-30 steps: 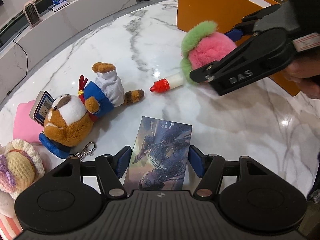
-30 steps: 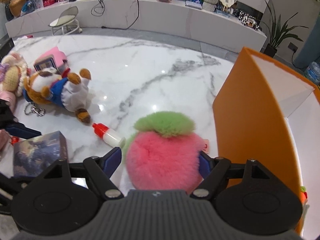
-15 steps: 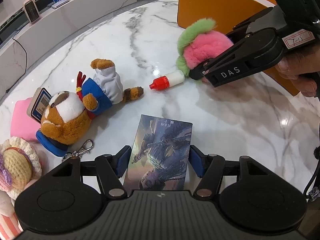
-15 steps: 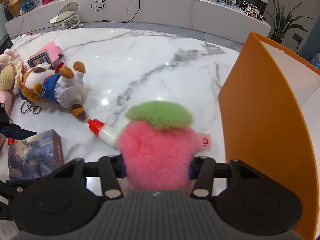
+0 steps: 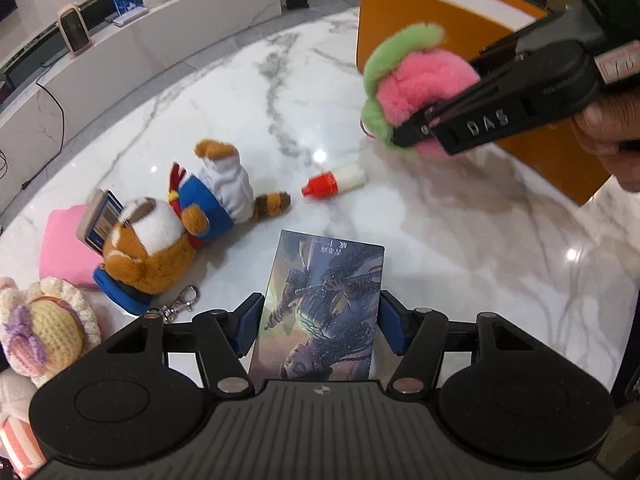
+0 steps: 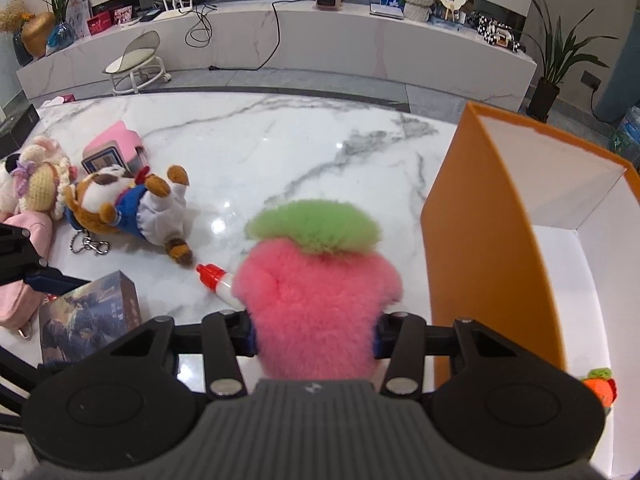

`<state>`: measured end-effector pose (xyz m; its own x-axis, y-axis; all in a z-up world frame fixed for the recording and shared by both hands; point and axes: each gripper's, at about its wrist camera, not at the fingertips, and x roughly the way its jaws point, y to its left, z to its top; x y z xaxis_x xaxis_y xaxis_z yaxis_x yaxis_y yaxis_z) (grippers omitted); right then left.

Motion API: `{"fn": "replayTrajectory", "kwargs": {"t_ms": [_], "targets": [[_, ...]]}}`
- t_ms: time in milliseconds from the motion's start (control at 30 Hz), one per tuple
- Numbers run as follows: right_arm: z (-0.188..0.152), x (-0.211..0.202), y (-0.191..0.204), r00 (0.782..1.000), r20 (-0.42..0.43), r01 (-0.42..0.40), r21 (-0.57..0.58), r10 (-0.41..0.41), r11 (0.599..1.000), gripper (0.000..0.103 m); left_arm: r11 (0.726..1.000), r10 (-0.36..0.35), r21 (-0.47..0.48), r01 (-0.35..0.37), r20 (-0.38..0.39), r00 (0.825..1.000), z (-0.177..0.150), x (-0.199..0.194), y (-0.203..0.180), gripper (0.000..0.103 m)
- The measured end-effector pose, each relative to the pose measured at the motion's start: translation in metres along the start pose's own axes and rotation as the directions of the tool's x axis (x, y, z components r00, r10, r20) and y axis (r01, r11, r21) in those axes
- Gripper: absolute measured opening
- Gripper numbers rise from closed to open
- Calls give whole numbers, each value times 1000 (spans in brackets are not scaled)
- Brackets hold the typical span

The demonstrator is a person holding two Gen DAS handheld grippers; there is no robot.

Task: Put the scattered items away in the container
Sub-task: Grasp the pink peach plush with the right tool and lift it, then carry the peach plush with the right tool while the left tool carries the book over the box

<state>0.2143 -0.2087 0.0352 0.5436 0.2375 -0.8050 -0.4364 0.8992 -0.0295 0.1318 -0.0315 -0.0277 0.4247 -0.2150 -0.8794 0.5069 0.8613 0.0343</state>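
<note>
My right gripper is shut on a fluffy pink plush with a green top, held above the marble table beside the orange container. The left wrist view shows the same plush squeezed between the right gripper's black fingers, in front of the container. My left gripper has both blue pads against the sides of a dark illustrated box, low over the table. Scattered on the table are a red-capped white bottle and a brown plush bear in blue and white.
A pink pouch with a small blue card device lies at the left, next to a crochet doll. A small orange knitted item lies inside the container. A person's hand holds the right gripper.
The right jaws closed in on the pink plush and lifted it off the table, up beside the orange container. The left gripper and the box have stayed in place.
</note>
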Motion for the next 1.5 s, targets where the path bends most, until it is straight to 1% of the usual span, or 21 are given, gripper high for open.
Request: {"fn": "replayTrajectory", "kwargs": {"t_ms": [200,300,533,700,833,1067,1233,1500], "targets": [[2,-24,-6,999,45,-6,15,5,1000,50,1000,-2,-25,3,46,999,6,-13,-6,71],[1,-37,-12,998,69,-3,36,1,999,50,1000,22,-3,-22,47,999,12,-13,-14,71],[-3,-74,-26,990,143,3,74,-14,997,50,999,47,-2,-47,58,997,21,-19,-25,71],[-4,-93,-35,983,183,2,96,-19,995,50,998,57,24,-58,58,997,29,-26,-38,71],[-8,-100,-48,980,196,4,122,-28,993,50,995,71,59,-75,73,995,43,-36,-51,71],[-14,-125,-70,967,248,3,181,-49,983,50,993,89,66,-99,137,986,76,-52,-67,71],[-18,-141,-80,958,279,0,203,-58,979,50,991,83,93,-101,175,981,98,-63,-85,71],[-26,-160,-98,942,326,-11,256,-75,967,50,979,83,165,-117,198,977,126,-64,-110,71]]}}
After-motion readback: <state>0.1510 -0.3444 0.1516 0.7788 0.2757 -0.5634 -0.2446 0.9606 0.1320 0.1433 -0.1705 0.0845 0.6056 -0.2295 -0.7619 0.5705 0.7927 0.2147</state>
